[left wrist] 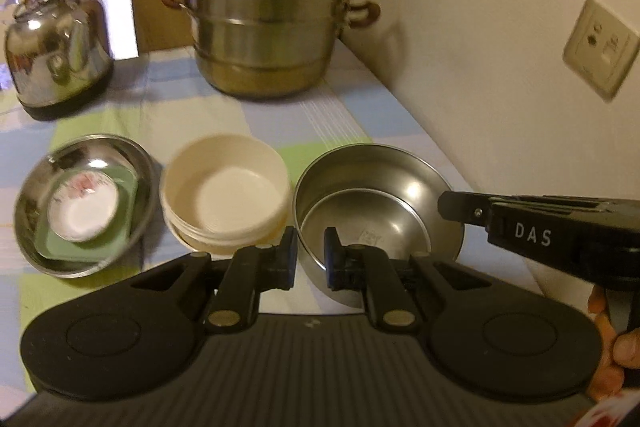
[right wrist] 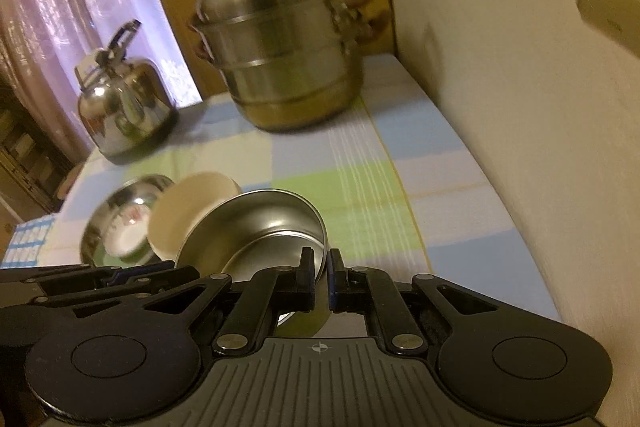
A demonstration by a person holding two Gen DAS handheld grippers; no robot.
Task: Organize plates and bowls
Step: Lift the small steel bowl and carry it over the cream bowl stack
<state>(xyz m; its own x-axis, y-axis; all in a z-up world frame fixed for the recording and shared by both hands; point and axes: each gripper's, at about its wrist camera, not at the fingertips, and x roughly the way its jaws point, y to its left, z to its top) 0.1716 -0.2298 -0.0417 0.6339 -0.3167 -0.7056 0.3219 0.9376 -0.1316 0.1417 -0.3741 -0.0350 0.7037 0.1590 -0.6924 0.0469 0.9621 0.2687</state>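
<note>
A wide steel bowl (left wrist: pixel 380 167) with a smaller steel bowl (left wrist: pixel 360 223) nested inside hangs just above the checked cloth, held from both sides. My left gripper (left wrist: pixel 311 255) is shut on its near left rim. My right gripper (left wrist: pixel 452 207) comes in from the right and is shut on the opposite rim. In the right wrist view the steel bowl (right wrist: pixel 256 227) tilts, and its rim runs between the pads of my right gripper (right wrist: pixel 320 273). To the left stand stacked cream bowls (left wrist: pixel 226 191), and a steel dish (left wrist: pixel 32 219) holding a green square plate (left wrist: pixel 124 227) and a white flowered saucer (left wrist: pixel 84 211).
A tall steel steamer pot (left wrist: pixel 268 23) and a steel kettle (left wrist: pixel 60 47) stand at the back of the table (left wrist: pixel 340 115). A wall with sockets (left wrist: pixel 600 47) runs close along the right edge. A person's hand (left wrist: pixel 612 347) grips the right tool.
</note>
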